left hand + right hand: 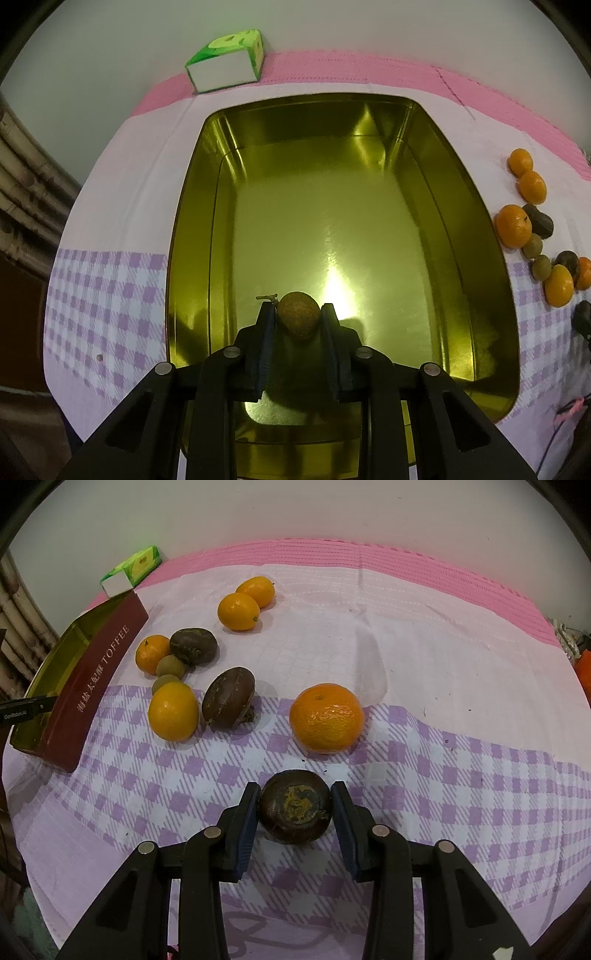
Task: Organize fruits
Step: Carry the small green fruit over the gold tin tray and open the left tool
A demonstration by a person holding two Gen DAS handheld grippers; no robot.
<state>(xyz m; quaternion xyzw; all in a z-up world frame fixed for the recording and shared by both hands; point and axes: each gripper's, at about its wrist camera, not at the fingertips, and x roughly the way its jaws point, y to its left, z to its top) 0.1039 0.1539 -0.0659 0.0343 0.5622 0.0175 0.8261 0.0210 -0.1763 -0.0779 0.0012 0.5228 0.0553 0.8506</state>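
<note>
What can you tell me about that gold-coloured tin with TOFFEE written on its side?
The tin is a rectangular, shiny metal box with rounded corners, gold inside, dark red outside with pale lettering. It sits open and lidless on the checked cloth. Nothing lies on its floor yet. The left gripper hangs over its near end, shut on a small brown fruit.

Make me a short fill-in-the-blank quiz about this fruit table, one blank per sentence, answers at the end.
1. The left gripper holds a small round brown fruit over the ____-coloured inside of the metal tin.
2. The word printed on the tin's dark red side is ____.
3. The right gripper is shut on a dark ____ fruit.
4. The green-and-white carton sits at the cloth's ____ edge.

Answers: gold; TOFFEE; brown; pink
</note>
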